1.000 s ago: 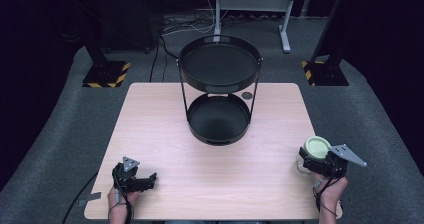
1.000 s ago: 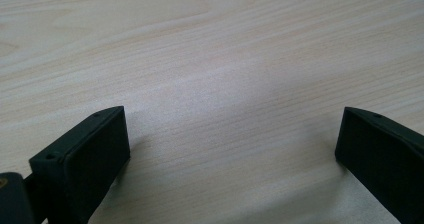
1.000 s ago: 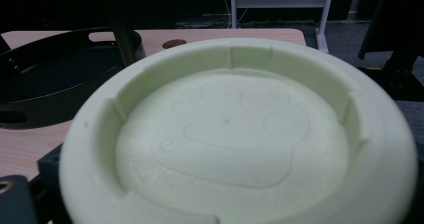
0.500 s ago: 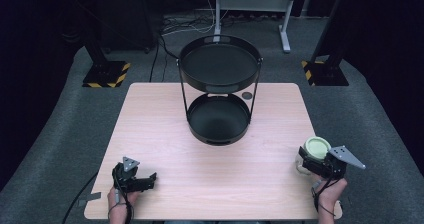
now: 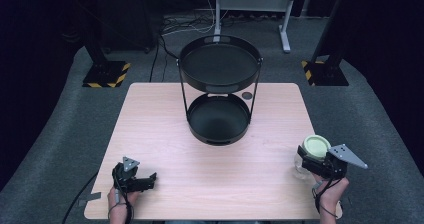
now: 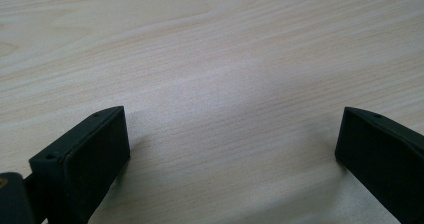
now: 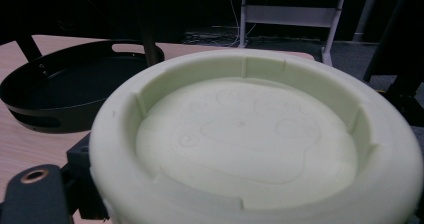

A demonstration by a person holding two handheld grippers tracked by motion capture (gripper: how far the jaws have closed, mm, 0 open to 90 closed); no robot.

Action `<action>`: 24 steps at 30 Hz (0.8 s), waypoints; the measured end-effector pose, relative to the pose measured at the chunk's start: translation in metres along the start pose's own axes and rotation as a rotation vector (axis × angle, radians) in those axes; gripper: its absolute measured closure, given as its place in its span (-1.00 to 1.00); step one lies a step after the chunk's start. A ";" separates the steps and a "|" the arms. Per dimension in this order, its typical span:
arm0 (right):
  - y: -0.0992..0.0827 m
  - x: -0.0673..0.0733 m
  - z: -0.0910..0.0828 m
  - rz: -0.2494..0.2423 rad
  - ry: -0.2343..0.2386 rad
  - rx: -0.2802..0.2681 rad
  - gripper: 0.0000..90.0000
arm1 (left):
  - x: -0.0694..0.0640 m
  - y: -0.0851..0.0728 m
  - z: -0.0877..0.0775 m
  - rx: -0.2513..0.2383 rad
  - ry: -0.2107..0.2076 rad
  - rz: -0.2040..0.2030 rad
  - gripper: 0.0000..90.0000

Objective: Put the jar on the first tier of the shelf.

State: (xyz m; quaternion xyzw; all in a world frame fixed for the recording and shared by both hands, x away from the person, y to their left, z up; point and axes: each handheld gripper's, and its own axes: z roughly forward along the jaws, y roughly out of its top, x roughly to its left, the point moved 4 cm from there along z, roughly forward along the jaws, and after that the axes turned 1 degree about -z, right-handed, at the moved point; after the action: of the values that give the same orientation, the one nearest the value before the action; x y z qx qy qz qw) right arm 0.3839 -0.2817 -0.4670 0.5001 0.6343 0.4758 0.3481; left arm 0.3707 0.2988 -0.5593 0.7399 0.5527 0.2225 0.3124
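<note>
A clear jar with a pale green lid [image 5: 316,145] stands at the table's right front corner. My right gripper [image 5: 311,160] is shut on it just below the lid, held by a hand coming from the bottom edge. In the right gripper view the lid [image 7: 250,134] is very close, with one black finger [image 7: 35,196] showing at the lower left. My left gripper [image 5: 144,180] rests low over the front left of the table. In the left gripper view it [image 6: 232,118] is open, its jaws wide apart with bare wood between them.
A black two-tier round tray stand sits at the table's middle back, its upper tray [image 5: 220,40] above the lower tray [image 5: 218,138]. The lower tray [image 7: 35,119] lies ahead and left of the jar. The light wood table [image 5: 210,184] is ringed by grey carpet and dark stands.
</note>
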 end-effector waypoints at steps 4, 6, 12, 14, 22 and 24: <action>0.004 0.006 0.001 -0.011 0.013 0.000 -0.76 | 0.000 0.000 0.000 0.000 0.000 0.000 -0.99; 0.006 0.008 0.002 -0.011 0.025 0.001 -0.76 | 0.000 0.000 0.000 0.000 0.000 0.001 -0.99; 0.009 0.015 0.006 -0.026 0.046 0.011 -0.76 | 0.000 0.000 0.000 0.000 0.000 0.000 -0.99; 0.011 0.019 0.008 -0.032 0.055 0.014 -0.76 | 0.000 0.000 0.000 0.000 0.000 0.000 -0.99; 0.013 0.028 0.012 -0.048 0.079 0.023 -0.76 | 0.000 0.000 0.000 0.000 0.000 0.000 -0.99; 0.014 0.028 0.012 -0.046 0.081 0.022 -0.76 | 0.000 0.000 0.000 -0.001 0.000 0.000 -0.99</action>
State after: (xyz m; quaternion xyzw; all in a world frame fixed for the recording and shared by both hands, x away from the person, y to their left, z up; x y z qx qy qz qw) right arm 0.3924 -0.2507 -0.4564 0.4694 0.6644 0.4805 0.3277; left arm 0.3707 0.2988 -0.5593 0.7398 0.5526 0.2227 0.3127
